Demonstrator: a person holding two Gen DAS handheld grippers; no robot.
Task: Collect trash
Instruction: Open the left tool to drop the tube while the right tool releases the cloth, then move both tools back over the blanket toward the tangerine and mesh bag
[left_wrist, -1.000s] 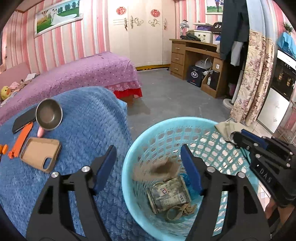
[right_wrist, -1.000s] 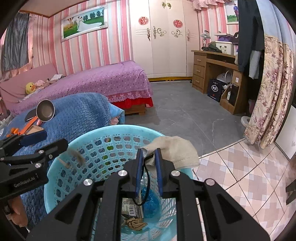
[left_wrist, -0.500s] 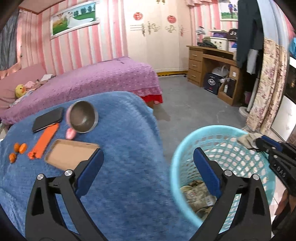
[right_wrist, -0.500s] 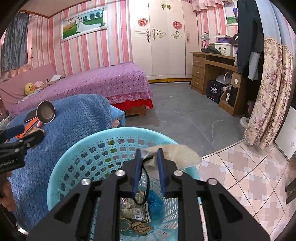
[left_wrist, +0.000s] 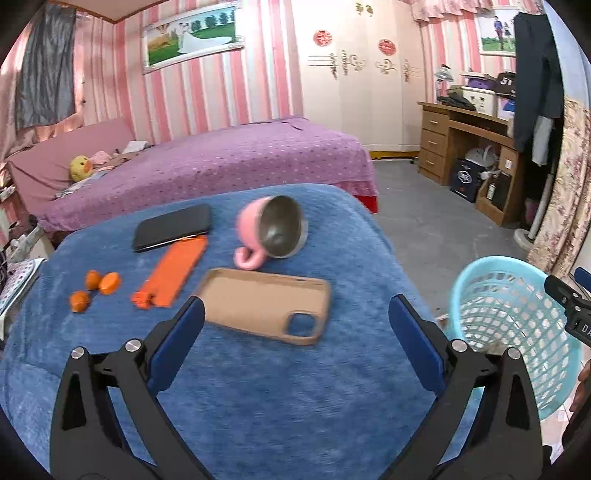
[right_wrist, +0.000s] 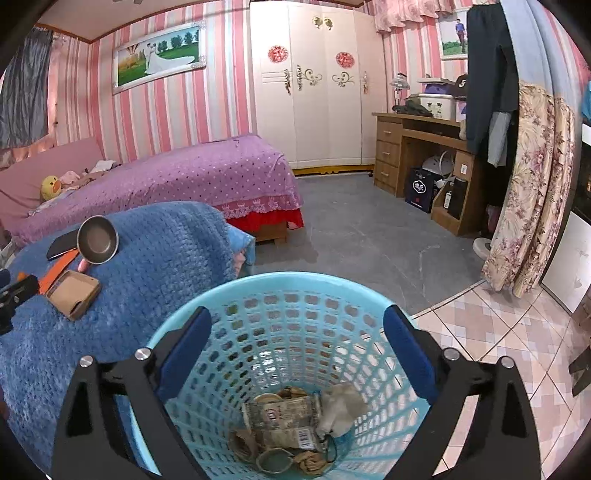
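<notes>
**Both tongs spread wide, trash lying in the basket**

In the right wrist view the blue basket (right_wrist: 280, 295) fills the lower middle of the frame, its near rim cut off by the bottom edge and partly covered by the black arms of the right tongs (right_wrist: 295, 354). These tongs are spread wide and grip nothing. Down in the bottom of the basket lies a heap of trash (right_wrist: 291, 424): a crumpled wrapper with a barcode, a pale wad of cloth (right_wrist: 341, 406) at its right, and brownish scraps below that are hard to make out. The wrapper's long side runs roughly left to right across the frame.

In the left wrist view the left tongs (left_wrist: 295, 325) are also spread wide and empty, above a blue blanket (left_wrist: 258, 387). The basket (left_wrist: 513, 332) sits at the right edge, upright, its inside mostly hidden by its own wall. On the blanket in the middle of the frame lies a tan phone case (left_wrist: 266, 304), open side up, its long axis running from left to lower right. Above it a pink cup (left_wrist: 271, 230) lies on its side, mouth towards the lower right. To the left are a black phone (left_wrist: 173, 232), an orange strip (left_wrist: 171, 271) and small orange pieces (left_wrist: 96, 288). The frame's lower part is blurred.
</notes>
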